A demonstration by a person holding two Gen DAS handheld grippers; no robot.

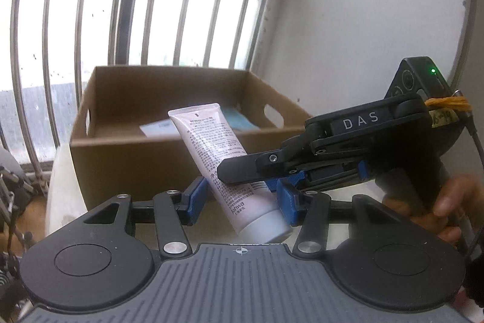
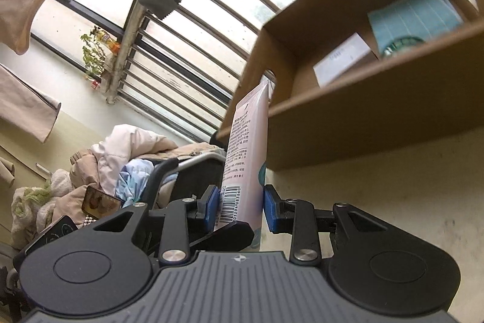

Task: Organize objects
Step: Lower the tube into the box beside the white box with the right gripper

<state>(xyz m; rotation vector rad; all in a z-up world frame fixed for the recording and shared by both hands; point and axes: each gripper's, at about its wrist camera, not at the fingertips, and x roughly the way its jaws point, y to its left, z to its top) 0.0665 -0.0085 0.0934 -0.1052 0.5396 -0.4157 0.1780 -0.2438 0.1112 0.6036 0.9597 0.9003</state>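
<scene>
Two grippers held one tube before a cardboard box

Both pairs of blue-padded fingers stood partly closed on the white tube: the left gripper near its cap, the right gripper at its barcode. The box, at 12 o'clock on the table, held a teal packet.

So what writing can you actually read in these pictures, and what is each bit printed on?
"DAS": on the black body of the right gripper.
"Jahwa": near the cap end of the white tube.
"01294083660": partly cut off, under the barcode on the tube, right wrist view.
Small dense print on the tube: too small to read.
Handwritten yellow tag on the right gripper: illegible.
Print on the white packet in the cardboard box: blurred.
</scene>
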